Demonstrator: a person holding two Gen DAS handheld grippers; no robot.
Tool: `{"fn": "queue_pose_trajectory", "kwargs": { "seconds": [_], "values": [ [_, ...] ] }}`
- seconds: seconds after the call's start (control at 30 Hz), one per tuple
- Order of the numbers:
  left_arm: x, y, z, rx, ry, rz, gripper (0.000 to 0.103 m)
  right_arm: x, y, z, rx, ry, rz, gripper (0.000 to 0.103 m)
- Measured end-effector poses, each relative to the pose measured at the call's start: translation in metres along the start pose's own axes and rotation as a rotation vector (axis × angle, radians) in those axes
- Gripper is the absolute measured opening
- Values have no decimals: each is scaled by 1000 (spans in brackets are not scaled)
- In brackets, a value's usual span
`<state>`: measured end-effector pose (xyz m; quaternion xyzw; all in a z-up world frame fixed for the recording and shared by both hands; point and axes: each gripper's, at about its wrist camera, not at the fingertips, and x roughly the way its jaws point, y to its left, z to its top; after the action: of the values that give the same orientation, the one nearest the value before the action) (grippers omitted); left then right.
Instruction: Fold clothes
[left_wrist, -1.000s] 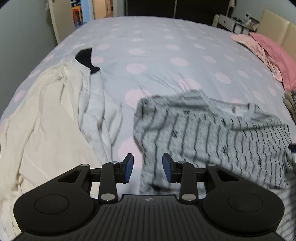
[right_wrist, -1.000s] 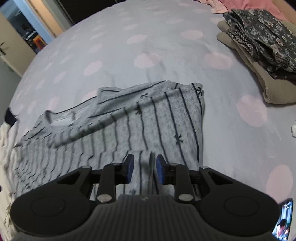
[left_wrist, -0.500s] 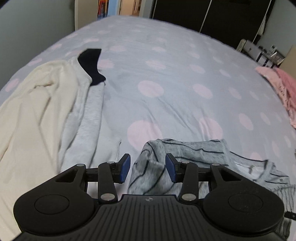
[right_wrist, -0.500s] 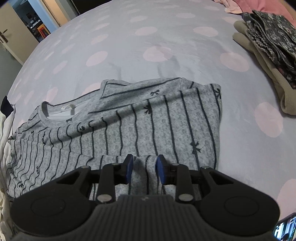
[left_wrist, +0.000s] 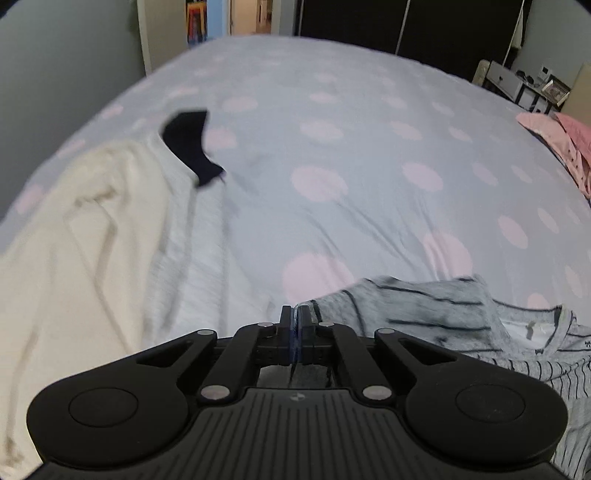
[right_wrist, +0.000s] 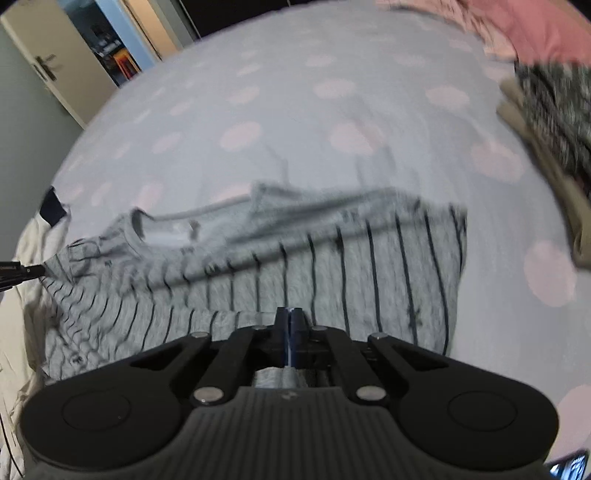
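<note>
Two grippers, both clamped tight on the same striped shirt (right_wrist: 332, 258)! The left gripper (left_wrist: 296, 325) has its jaws pressed together with the shirt's (left_wrist: 424, 310) grey edge pinched between them, at the shirt's left end. The right gripper (right_wrist: 290, 328) has its jaws closed too, with a fold of striped fabric caught between them at the near hem. In the right wrist view the shirt lies spread across the bed (right_wrist: 332, 74), collar toward the left, one flap doubled over along its far side, dark stripes blurred. It sits on the near half of the bed, close to the near edge. The bed (left_wrist: 332, 129) wears a pale blue cover with pink dots. Toward its left edge lies a cream garment (left_wrist: 74, 258), with a light grey one (left_wrist: 199, 258) beside it and a dark sock (left_wrist: 188, 140) at their far end. Over at the right edge, a stack of folded clothes (right_wrist: 546, 122), dark patterned on top, beige beneath, well apart from the shirt. Pink fabric (left_wrist: 561, 144) lies at the far right corner.
</note>
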<state>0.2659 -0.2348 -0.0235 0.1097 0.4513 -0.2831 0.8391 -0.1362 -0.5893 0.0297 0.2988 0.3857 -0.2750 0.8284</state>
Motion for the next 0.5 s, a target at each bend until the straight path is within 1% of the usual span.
{"fn": "queue_pose_trajectory", "kwargs": {
  "seconds": [0.1, 0.2, 0.23, 0.27, 0.3, 0.33, 0.37, 0.47, 0.5],
  "values": [
    [2, 6, 9, -39, -3, -16, 0, 0, 0, 17, 19, -62, -23, 1],
    [17, -2, 13, -72, 20, -21, 1, 19, -7, 31, 76, -53, -64, 1],
    [20, -3, 12, -89, 12, -25, 2, 24, -10, 33, 105, -63, -73, 1],
    [20, -2, 12, -102, 1, -25, 6, 28, -12, 34, 136, -77, -80, 2],
    [19, -1, 11, -104, 0, -29, 10, 31, -14, 34, 154, -101, -95, 8],
    [18, 0, 9, -106, -1, -32, 18, 33, -16, 35, 163, -108, -115, 8],
    [17, 1, 8, -102, -2, -32, 20, 34, -18, 36, 169, -97, -123, 8],
    [3, 1, -2, -24, -1, -26, 21, 35, -25, 32, 184, -40, -102, 11],
    [-2, 2, -7, 0, 2, -29, 23, 35, -28, 30, 193, -13, -94, 19]
  ]
}}
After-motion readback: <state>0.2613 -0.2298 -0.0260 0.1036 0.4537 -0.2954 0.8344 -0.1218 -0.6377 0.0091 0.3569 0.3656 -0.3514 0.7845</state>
